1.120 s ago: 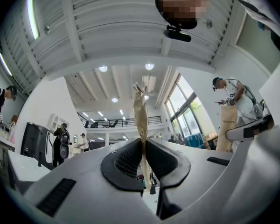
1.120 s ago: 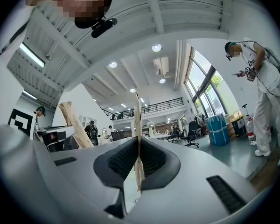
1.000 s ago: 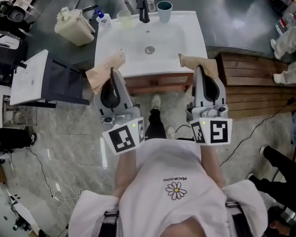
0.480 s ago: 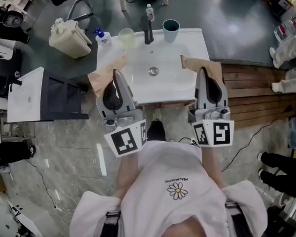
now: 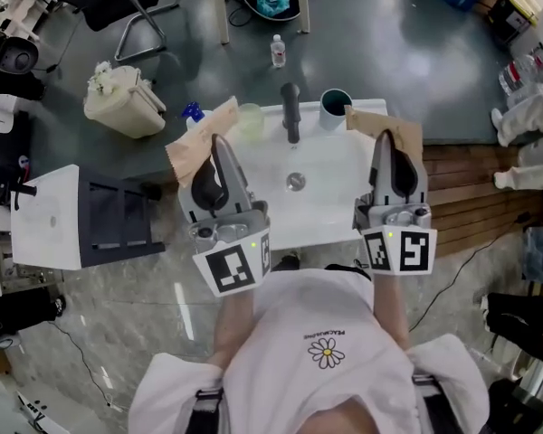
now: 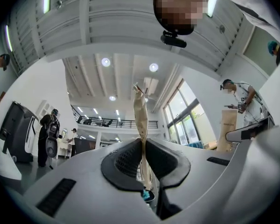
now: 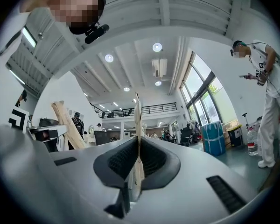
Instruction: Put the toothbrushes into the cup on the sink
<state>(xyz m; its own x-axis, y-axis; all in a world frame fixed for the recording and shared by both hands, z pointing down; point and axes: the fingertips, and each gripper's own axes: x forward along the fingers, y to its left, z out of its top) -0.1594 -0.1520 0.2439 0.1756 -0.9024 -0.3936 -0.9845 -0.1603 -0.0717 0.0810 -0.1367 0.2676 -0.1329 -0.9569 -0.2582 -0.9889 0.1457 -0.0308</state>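
The person holds both forearms out in front of the chest, elbows bent, roughly parallel. The left forearm (image 5: 228,319) carries the left hand-held gripper (image 5: 216,145), which leans slightly to the left, with its marker cube (image 5: 232,269) nearest the body. Its jaws are pressed together on a thin brown paper packet (image 5: 197,145) that stands up from between them. The right forearm (image 5: 389,310) carries the right hand-held gripper (image 5: 384,141), pointing straight ahead, jaws likewise clamped on a second paper packet (image 5: 391,123). The two grippers sit about level and well apart.
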